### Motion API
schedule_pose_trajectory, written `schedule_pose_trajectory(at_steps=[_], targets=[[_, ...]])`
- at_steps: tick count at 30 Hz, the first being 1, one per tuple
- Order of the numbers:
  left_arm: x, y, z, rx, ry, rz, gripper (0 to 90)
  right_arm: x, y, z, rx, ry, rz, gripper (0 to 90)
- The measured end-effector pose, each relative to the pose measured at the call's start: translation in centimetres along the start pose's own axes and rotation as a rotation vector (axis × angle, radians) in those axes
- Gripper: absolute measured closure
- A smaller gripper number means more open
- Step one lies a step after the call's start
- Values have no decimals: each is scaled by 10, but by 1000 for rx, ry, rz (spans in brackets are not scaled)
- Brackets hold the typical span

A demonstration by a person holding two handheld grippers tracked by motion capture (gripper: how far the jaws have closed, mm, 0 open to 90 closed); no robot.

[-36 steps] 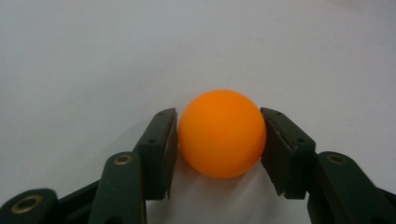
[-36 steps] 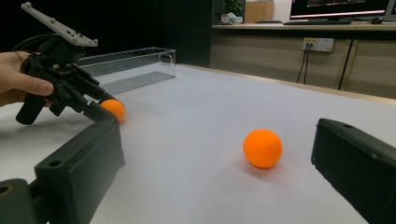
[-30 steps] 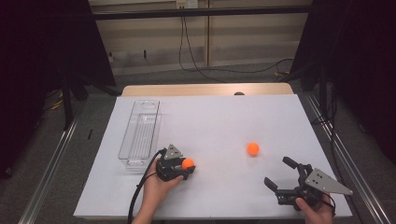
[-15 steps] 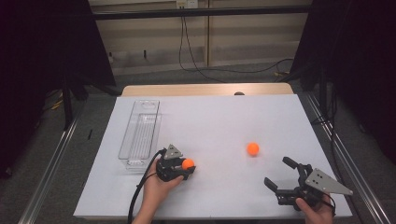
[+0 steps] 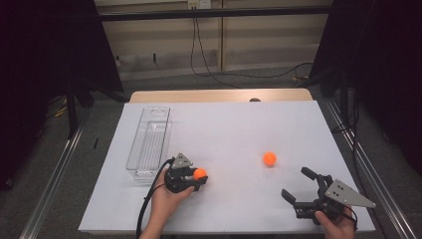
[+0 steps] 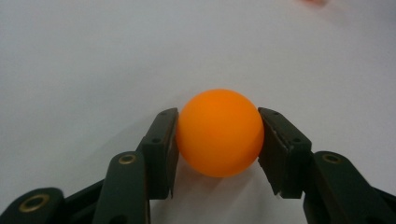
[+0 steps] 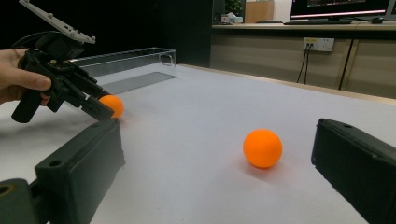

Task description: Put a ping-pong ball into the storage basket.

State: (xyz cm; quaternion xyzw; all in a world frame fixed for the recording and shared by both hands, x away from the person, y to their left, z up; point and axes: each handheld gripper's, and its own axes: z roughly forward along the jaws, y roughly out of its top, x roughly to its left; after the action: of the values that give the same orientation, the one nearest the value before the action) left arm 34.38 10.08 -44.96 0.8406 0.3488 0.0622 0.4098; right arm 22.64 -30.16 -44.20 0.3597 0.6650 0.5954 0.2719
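Note:
My left gripper (image 5: 198,176) rests low on the white table (image 5: 229,124), shut on an orange ball (image 5: 200,174). In the left gripper view both pads press the sides of that ball (image 6: 219,133), which sits on the sheet inside the left gripper (image 6: 218,113). A second orange ball (image 5: 269,158) lies free to the right of the middle. My right gripper (image 5: 297,183) stands open near the front right corner, aimed toward that free ball (image 7: 262,148), which lies a short way ahead of the right gripper (image 7: 217,128). The left gripper (image 7: 98,107) with its ball (image 7: 113,105) shows farther off.
A clear, empty plastic tray (image 5: 149,142) stands lengthwise at the left, just behind my left hand; its rim (image 7: 126,53) shows in the right gripper view. A wooden strip (image 5: 219,95) borders the table's far edge. Metal rails run along both sides.

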Motion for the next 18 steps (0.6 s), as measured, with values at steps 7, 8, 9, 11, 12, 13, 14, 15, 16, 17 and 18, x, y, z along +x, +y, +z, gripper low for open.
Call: schedule_pose_trajectory(at_steps=[7, 8, 9, 11, 12, 13, 14, 15, 16, 17, 18], targets=[[-1, 1, -1, -6, -9, -13, 508, 0, 0, 0, -2, 1, -1, 16], [0, 1, -1, -6, -9, -15, 508, 0, 0, 0, -3, 0, -1, 16], [0, 1, -1, -6, -10, -15, 508, 0, 0, -1, -4, 1, -1, 16], [-1, 1, -1, 1, -5, -11, 508, -1, 0, 0, -3, -2, 0, 16], [-1, 1, -1, 1, -5, -13, 508, -1, 0, 0, -2, -2, 0, 16], [-1, 1, -2, 0, -5, -13, 508, -1, 0, 0, -3, -2, 1, 16], [0, 2, -2, 1, -7, -9, 508, -1, 0, 0, -2, -2, -1, 16], [0, 2, -3, 2, -6, -12, 508, 0, 0, 0, -3, -1, -1, 16], [0, 2, -3, -2, -7, -17, 508, 0, 0, -1, -3, -2, 0, 16], [0, 2, -3, -2, -7, -17, 508, 0, 0, -1, -2, -3, -1, 16], [0, 2, -3, -3, -6, -15, 508, 0, 0, -1, -2, -2, -1, 16]])
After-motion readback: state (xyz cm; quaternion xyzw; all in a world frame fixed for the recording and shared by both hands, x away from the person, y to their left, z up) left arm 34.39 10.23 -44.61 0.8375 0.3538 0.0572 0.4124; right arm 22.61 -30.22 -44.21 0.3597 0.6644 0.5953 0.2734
